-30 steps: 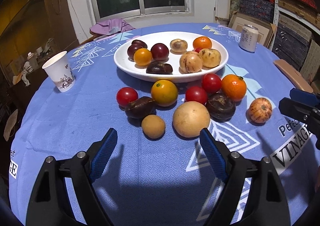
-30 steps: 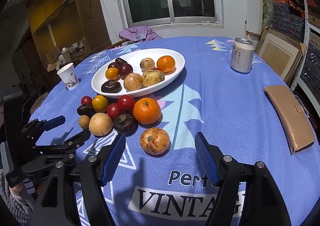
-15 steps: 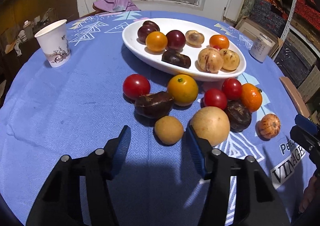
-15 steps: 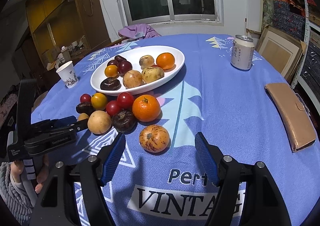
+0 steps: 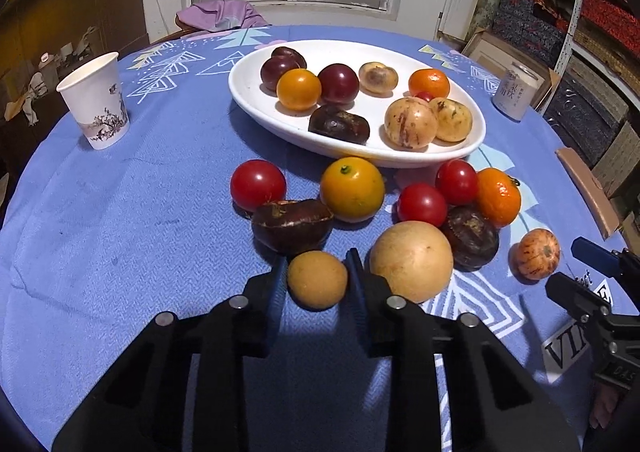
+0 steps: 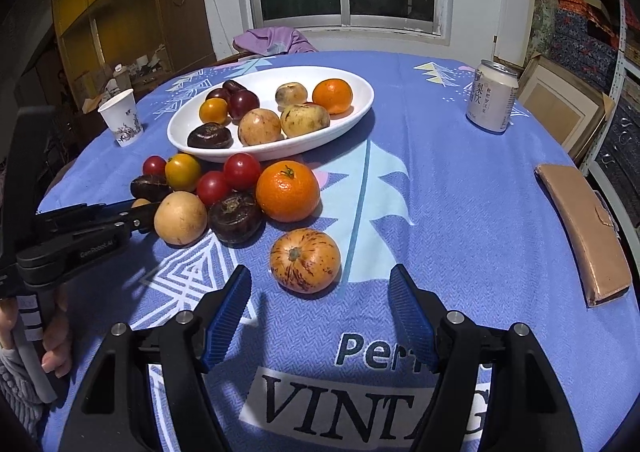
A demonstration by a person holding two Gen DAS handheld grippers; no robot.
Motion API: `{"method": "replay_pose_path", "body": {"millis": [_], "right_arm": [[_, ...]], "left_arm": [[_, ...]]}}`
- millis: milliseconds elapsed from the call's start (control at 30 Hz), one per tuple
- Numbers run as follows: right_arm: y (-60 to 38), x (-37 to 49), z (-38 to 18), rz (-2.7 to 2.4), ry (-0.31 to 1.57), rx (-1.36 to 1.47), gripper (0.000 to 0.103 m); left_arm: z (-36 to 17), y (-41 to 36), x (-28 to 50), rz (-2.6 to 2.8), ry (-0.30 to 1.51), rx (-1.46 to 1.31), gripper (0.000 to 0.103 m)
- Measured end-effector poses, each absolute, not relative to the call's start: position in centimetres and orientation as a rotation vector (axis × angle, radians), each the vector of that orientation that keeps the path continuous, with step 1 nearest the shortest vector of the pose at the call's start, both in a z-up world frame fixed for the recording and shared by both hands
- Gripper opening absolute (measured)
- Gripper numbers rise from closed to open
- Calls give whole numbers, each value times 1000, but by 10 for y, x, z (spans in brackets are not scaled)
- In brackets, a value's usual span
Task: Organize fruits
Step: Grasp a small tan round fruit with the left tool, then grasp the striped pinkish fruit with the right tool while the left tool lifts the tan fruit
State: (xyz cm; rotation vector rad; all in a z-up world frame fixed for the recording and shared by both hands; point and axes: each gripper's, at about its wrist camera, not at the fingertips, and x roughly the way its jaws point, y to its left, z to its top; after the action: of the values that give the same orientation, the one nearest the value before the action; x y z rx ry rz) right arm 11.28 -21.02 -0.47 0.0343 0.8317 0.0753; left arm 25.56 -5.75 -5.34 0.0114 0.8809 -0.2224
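1. Left wrist view: the left tool (image 5: 317, 272) has its two fingers pressed against the sides of a small tan fruit (image 5: 317, 279), which sits on the tabletop (image 5: 120, 232) at the near side of the loose cluster, just in front of a dark brown fruit (image 5: 292, 225) and just beside a large tan fruit (image 5: 411, 260).
2. Step in hand, as I read it: the grasp on the small tan fruit is just made, and it has not yet left the cloth.
3. Next move calls for a straight lift clear of its neighbours (the large tan fruit sits close against the right finger), then a carry over the cluster to the white plate (image 5: 256, 100) towards the far side of the tabletop, where bare space shows at the plate's left end.
4. Right wrist view: the right tool (image 6: 320, 300) stands wide and holds nothing; a speckled orange fruit (image 6: 305, 261) lies on the tabletop just ahead of its fingertips, apart from the pads, near the printed lettering at the near edge.
5. Likely the speckled fruit is the right tool's own pick, once it comes forward to straddle it.
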Motion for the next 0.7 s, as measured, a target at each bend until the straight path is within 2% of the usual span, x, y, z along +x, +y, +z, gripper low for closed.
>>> {"method": "replay_pose_path", "body": {"millis": [300,333,433,467,700], "right_arm": [[-198,125,-10,79,843,-17,72],[-197,126,-12,82,849,-21,68],[-195,129,-19,100,889,-15,45],[-196,130,-20,95,895,-15,41],[-200,127,-20,100,888,18,41]], "left_arm": [[-53,-60,251,-216,873,25,29],[-53,-61,250,-216,869,29,29],[-51,-63,247,-219,861,42,29],[-51,-63,247,-219,859,45,29],[-49,-62,242,-217,848,47,29]]}}
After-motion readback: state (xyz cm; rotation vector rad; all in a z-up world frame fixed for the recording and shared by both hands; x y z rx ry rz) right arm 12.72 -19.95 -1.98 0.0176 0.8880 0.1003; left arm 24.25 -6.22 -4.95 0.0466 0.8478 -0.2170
